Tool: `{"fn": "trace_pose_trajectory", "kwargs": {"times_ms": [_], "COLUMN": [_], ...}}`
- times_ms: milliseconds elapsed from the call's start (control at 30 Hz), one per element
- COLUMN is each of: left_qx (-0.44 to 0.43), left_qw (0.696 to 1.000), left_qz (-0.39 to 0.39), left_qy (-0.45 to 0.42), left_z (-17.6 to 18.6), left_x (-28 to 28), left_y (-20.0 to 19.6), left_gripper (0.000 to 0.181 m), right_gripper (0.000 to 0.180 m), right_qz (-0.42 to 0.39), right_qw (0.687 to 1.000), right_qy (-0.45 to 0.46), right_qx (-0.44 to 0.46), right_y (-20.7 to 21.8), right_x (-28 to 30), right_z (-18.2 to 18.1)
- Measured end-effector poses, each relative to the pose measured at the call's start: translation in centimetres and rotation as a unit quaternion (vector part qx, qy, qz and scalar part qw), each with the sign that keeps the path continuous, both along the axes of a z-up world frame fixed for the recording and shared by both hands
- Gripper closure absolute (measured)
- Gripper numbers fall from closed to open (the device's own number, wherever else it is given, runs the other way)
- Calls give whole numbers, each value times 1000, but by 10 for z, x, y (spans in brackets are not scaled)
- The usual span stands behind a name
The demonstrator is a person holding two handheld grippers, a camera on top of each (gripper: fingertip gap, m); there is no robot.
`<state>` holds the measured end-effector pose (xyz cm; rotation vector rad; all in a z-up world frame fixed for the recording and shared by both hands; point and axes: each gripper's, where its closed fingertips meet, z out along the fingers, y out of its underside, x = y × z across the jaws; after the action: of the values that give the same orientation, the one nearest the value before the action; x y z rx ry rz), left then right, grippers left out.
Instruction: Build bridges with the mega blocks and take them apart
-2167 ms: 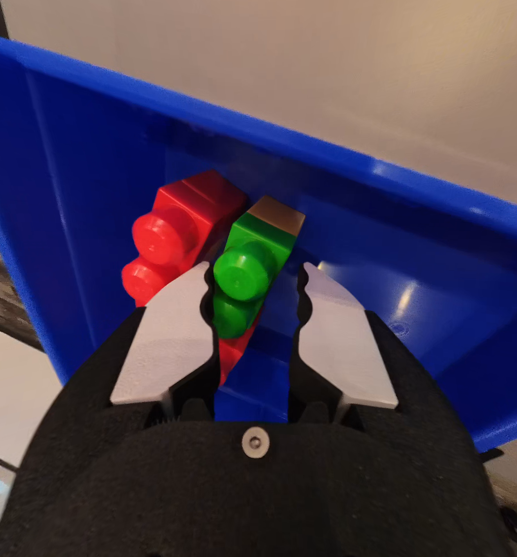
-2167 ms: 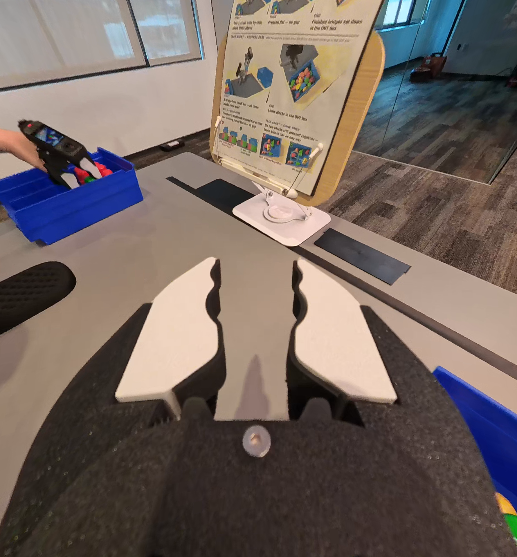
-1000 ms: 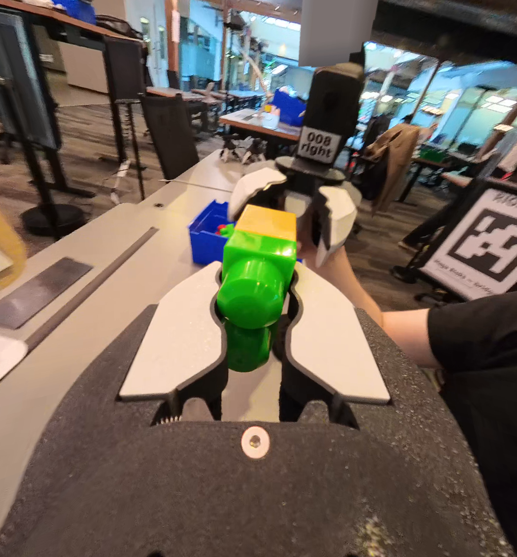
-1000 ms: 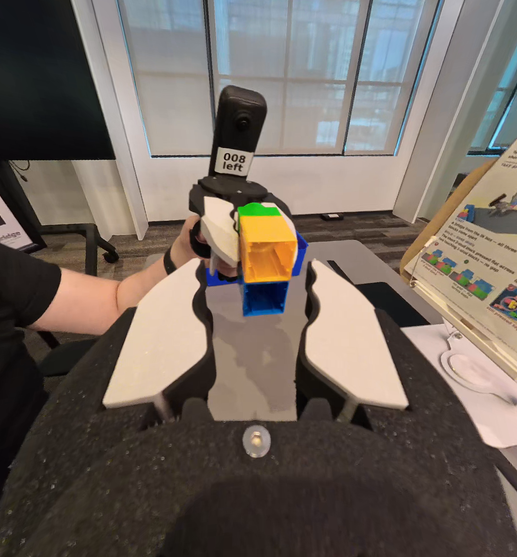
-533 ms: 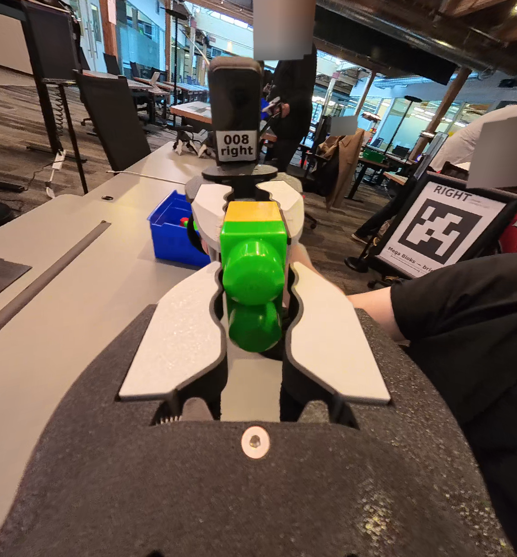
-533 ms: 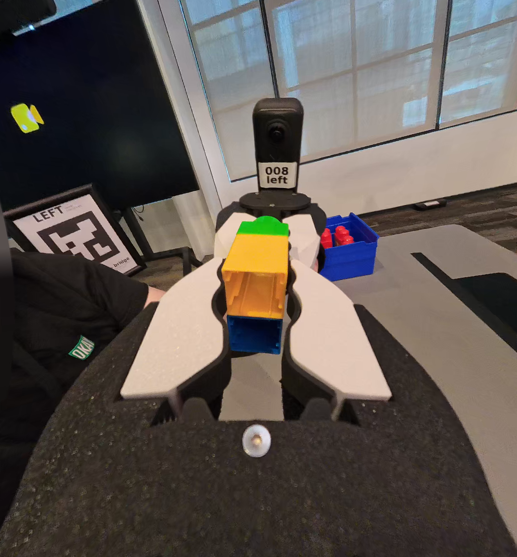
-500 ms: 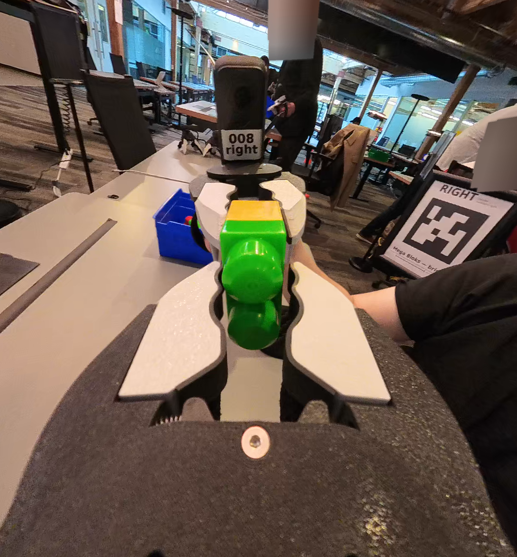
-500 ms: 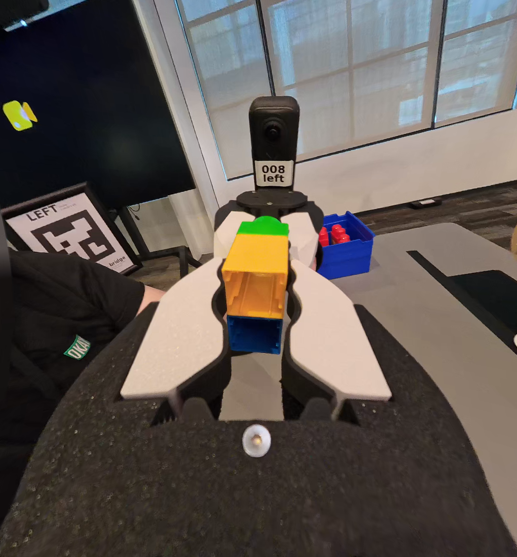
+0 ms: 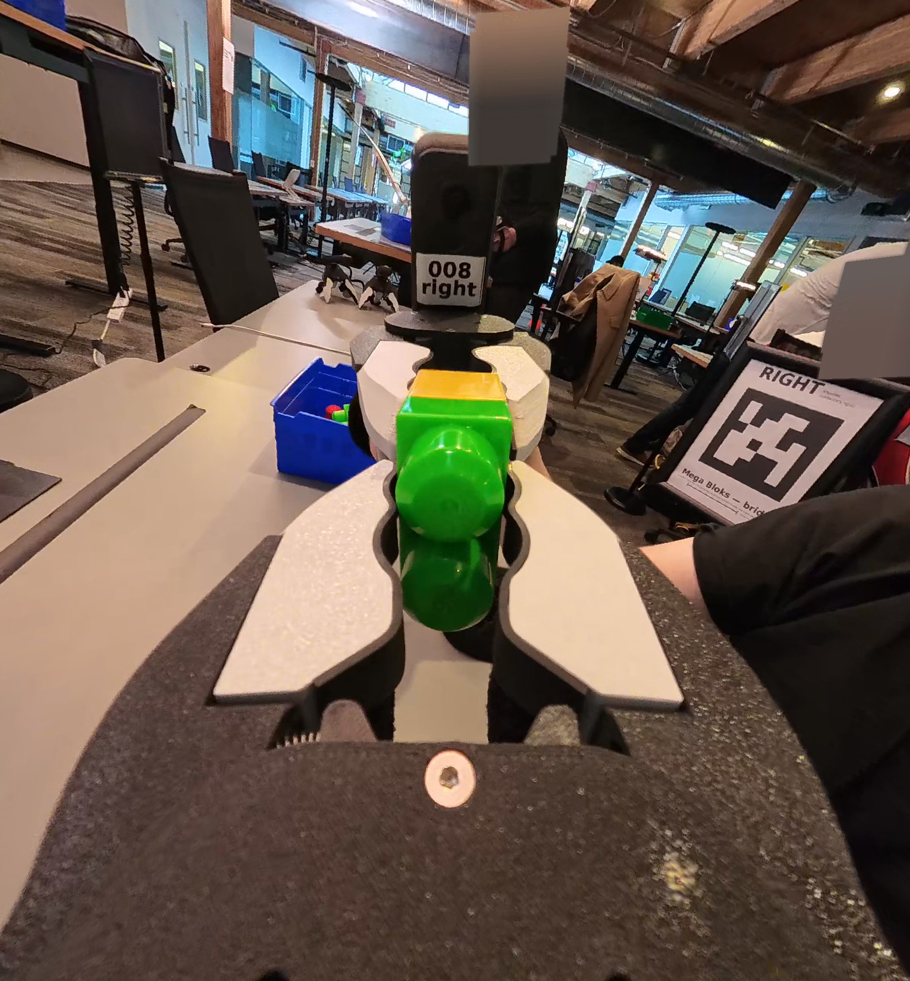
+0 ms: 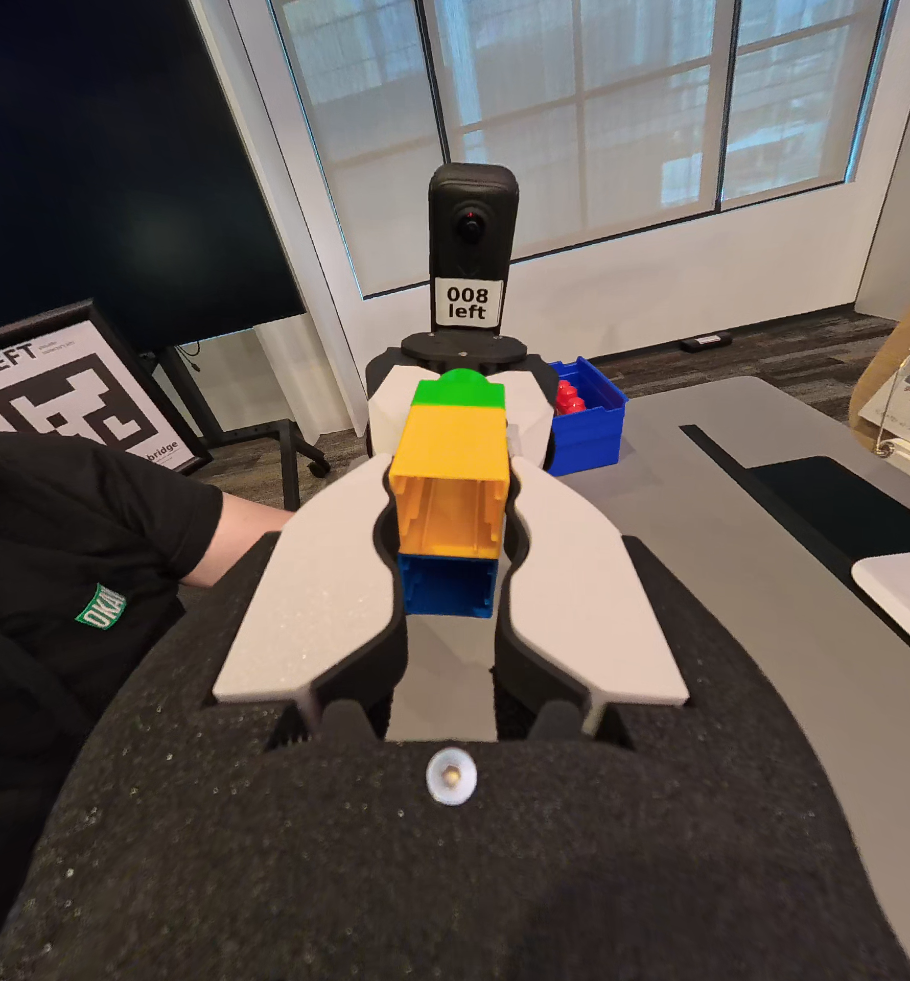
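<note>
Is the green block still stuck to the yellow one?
Yes. The green block sits flush against the yellow block, with no gap showing.

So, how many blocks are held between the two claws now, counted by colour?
Green block: 1
Yellow block: 1
Blue block: 1
Total: 3 blocks, joined in one piece; the left claw grips the green end and the right claw the yellow and blue end.

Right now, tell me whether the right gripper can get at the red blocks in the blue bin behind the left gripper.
Probably not. The right gripper is shut on the yellow block, and the left gripper stands between it and the red blocks in the blue bin.
</note>
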<state>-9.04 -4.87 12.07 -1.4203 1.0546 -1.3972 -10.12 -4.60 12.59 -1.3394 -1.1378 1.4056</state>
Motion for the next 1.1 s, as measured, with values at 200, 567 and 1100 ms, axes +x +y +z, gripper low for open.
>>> {"fn": "trace_pose_trajectory", "kwargs": {"times_ms": [200,567,1100], "left_qx": [-9,23,4], "left_qw": [1000,997,1000], "left_qz": [3,48,-8], "left_qy": [-28,-55,21], "left_z": [9,34,-3], "left_x": [-2,-55,-10], "left_y": [1,11,-1], "left_gripper": [145,145,145], "right_gripper": [144,143,141], "right_qz": [1,-391,-608], "right_qw": [1000,903,704], "right_qy": [8,-170,-286], "right_qx": [2,50,-230], "right_y": [0,58,61], "right_x": [7,216,438], "right_z": [3,-20,-197]}}
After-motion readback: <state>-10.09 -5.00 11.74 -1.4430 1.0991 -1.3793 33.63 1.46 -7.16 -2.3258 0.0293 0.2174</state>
